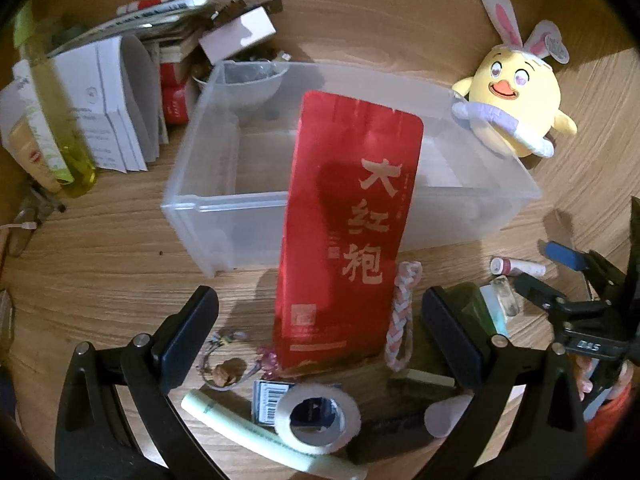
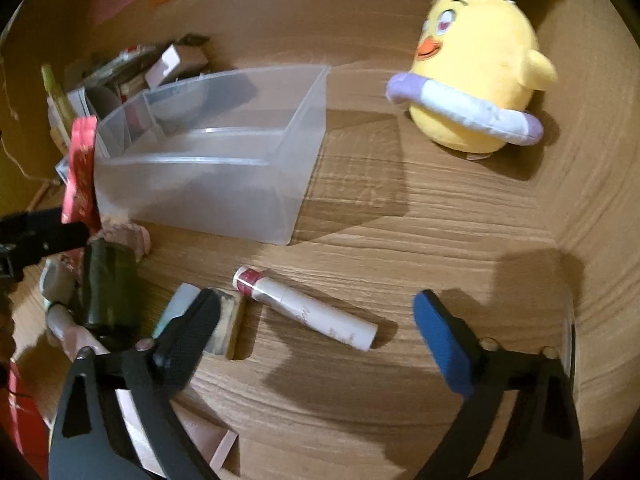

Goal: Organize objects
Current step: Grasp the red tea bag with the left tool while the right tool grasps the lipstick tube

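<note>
A clear plastic bin point(image 1: 224, 208) stands on the wooden table; it also shows in the right wrist view point(image 2: 208, 200). A tall red tea pouch point(image 1: 344, 232) stands upright in front of the bin, between the wide-open fingers of my left gripper point(image 1: 320, 320), which do not touch it. My right gripper point(image 2: 320, 328) is open and empty, with a white lipstick tube point(image 2: 308, 308) lying between its fingers. The right gripper point(image 1: 560, 276) also shows at the right of the left wrist view.
A yellow chick plush point(image 2: 476, 76) sits right of the bin. A tape roll point(image 1: 316, 416), pale green tube point(image 1: 260, 436), braided cord point(image 1: 400, 320) and small trinkets lie near the left gripper. A dark green roll point(image 2: 108, 288) and a small block point(image 2: 224, 328) lie left of the lipstick. Papers, boxes and a bottle point(image 1: 60, 120) crowd the far left.
</note>
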The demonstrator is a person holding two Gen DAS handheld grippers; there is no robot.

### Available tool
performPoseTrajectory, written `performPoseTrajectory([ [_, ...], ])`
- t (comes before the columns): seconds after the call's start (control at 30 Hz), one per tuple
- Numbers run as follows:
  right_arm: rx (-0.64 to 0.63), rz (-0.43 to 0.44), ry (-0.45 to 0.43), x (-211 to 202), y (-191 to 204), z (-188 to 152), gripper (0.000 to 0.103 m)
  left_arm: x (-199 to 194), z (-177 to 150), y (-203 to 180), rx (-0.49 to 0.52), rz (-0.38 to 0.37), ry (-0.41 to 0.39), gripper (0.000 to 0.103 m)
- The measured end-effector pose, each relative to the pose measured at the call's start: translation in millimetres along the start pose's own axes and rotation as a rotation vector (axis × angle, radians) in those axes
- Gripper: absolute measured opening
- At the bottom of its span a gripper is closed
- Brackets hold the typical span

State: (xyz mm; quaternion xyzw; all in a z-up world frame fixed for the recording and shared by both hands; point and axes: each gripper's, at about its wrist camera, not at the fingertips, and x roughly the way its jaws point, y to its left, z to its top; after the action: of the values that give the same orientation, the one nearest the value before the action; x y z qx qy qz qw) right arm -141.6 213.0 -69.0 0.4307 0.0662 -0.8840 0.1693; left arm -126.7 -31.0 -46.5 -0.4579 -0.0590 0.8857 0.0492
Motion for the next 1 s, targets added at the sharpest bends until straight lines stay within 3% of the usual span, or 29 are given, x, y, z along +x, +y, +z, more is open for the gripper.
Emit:
performPoseTrajectory([
  [0.1,-0.007,0.018,0.008,2,-1,0,0.080,3,0,1,0.006,0.001,0.005,0.103],
  [0.2,-0.003,0.031,0.017,4,-6,1,0.069,10,-1,4,-0.004,-0.023,0.032,0.086],
  [0.23,-0.002,0.031,0.026,5,-7,1,0.058,12,-2,6,-0.010,-0.036,0.048,0.081],
  [0.43,-0.020,-0.005,0.023,2,-12,-2,0.034,13,-4,12,-0.042,-0.051,0.039,0.062],
  [0.57,-0.011,-0.003,0.019,0,-16,-4,0.014,6,-5,14,-0.054,-0.050,0.007,0.059],
  [1.0,0.052,0.011,-0.126,-44,-15,-2,0.014,-36,-7,22,-0.079,-0.033,-0.130,0.059],
])
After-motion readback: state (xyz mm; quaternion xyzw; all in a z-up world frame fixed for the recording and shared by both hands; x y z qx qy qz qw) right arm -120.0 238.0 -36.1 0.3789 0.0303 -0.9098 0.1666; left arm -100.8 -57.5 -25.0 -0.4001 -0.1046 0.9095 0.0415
